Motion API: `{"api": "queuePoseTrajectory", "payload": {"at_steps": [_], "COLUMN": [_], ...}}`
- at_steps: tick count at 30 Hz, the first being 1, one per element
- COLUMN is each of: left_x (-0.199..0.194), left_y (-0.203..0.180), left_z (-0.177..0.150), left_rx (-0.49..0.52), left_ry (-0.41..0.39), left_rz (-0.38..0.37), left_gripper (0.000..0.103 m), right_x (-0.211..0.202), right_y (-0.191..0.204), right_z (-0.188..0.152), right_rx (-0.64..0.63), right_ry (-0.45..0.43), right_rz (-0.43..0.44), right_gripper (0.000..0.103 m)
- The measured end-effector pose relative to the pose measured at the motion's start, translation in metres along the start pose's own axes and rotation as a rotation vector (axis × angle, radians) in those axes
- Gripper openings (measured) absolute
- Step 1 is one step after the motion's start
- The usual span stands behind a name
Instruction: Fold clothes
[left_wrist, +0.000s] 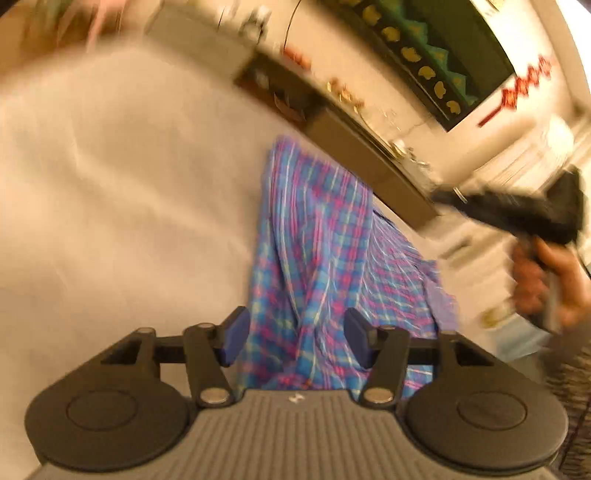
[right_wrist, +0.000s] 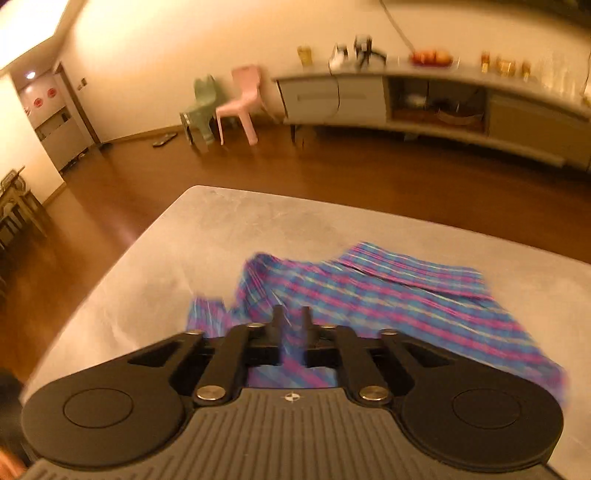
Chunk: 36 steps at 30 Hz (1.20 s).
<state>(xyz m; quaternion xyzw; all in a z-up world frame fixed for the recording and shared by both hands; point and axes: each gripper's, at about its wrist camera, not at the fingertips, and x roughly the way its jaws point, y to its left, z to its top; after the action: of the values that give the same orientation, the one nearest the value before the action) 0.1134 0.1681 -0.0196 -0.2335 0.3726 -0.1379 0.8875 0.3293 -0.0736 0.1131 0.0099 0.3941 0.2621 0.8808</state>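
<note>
- A plaid garment (right_wrist: 369, 299) lies rumpled on a pale grey table (right_wrist: 207, 229), filling the lower middle and lower right of the right wrist view.
- Its cloth is a check of blue and pink-magenta with thin pale lines; motion blur smears the pattern.
- In the right wrist view a flat band of the cloth runs across the upper right of the garment, and a ridge of fabric stands up at its upper left.
- A small flap of the same cloth lies to the lower left, just beside the claw.
- The right gripper (right_wrist: 291, 317) sits at the bottom centre of its own view, its two dark fingers close together with a narrow gap.
- Plaid cloth shows in that gap, but whether the pads pinch it cannot be told.
- In the left wrist view the garment (left_wrist: 317, 258) runs from the frame's centre down to the bottom edge, gathered into long vertical folds.
- The left gripper (left_wrist: 295, 336) is released: its blue pads (left_wrist: 236, 338) stand well apart, with cloth seen between and beyond them, neither pad pressing on it.
- At the right edge of the left wrist view, a hand (left_wrist: 543, 284) holds the other black gripper up above the table; that area is heavily blurred.
- Beyond the table are a wooden floor (right_wrist: 332, 166), a long low cabinet (right_wrist: 424, 99), and a pink chair (right_wrist: 240, 99) beside a green chair (right_wrist: 199, 107).
</note>
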Motion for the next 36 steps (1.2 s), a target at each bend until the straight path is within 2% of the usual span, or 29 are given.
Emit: {"api": "queuePoseTrajectory", "payload": {"at_steps": [2,3,4,6,9,11,13,14,16,20,22,24,26,28,34,36], "left_x": [-0.016,-0.020,-0.016,0.004,0.047,0.079,0.106,0.114,0.122,0.118,0.118,0.121,0.125,0.121,0.084,0.090], "left_y": [-0.035,-0.055,-0.073,-0.110,-0.155,-0.172,-0.176,-0.175,-0.171,-0.153,-0.151,-0.155,-0.161,-0.164,-0.140,-0.135], "left_z": [0.004,0.005,0.005,0.000,-0.017,-0.030,-0.036,-0.037,-0.035,-0.023,-0.020,-0.020,-0.020,-0.020,-0.015,-0.014], "left_rx": [0.151,0.217,0.255,0.304,0.397,0.464,0.493,0.496,0.476,0.406,0.398,0.401,0.407,0.391,0.208,0.196], "left_ry": [-0.077,-0.105,-0.097,-0.031,0.060,0.105,0.131,0.136,0.138,0.122,0.112,0.106,0.089,0.065,0.003,0.048], "left_rz": [0.075,0.079,0.028,-0.107,-0.157,-0.082,-0.009,0.016,0.050,0.026,0.028,0.031,0.049,0.056,-0.074,-0.130], "left_gripper": [0.053,0.053,0.053,0.054,0.055,0.055,0.049,0.044,0.023,0.022,0.015,0.014,0.006,0.002,0.002,0.002], "right_x": [-0.031,-0.041,-0.046,-0.048,-0.040,-0.037,-0.036,-0.035,-0.033,-0.035,-0.035,-0.034,-0.031,-0.026,-0.009,0.002], "right_y": [-0.005,-0.007,-0.008,-0.010,-0.004,-0.005,-0.013,-0.018,-0.027,-0.033,-0.033,-0.032,-0.030,-0.026,0.003,0.018], "right_z": [-0.036,-0.053,-0.070,-0.100,-0.128,-0.141,-0.147,-0.150,-0.155,-0.153,-0.150,-0.147,-0.145,-0.142,-0.117,-0.109], "right_rx": [-0.045,-0.055,-0.057,-0.060,-0.071,-0.051,-0.027,-0.015,0.008,0.021,0.024,0.038,0.065,0.091,0.115,0.112], "right_ry": [0.002,0.015,0.035,0.053,0.045,0.022,0.016,0.015,0.013,0.004,-0.002,-0.011,-0.020,-0.026,-0.077,-0.084], "right_rz": [-0.041,-0.045,-0.041,-0.055,-0.091,-0.095,-0.084,-0.077,-0.064,-0.037,-0.037,-0.034,-0.029,-0.031,-0.049,-0.060], "right_gripper": [0.066,0.067,0.067,0.068,0.068,0.068,0.072,0.073,0.073,0.074,0.075,0.075,0.076,0.076,0.076,0.076]}}
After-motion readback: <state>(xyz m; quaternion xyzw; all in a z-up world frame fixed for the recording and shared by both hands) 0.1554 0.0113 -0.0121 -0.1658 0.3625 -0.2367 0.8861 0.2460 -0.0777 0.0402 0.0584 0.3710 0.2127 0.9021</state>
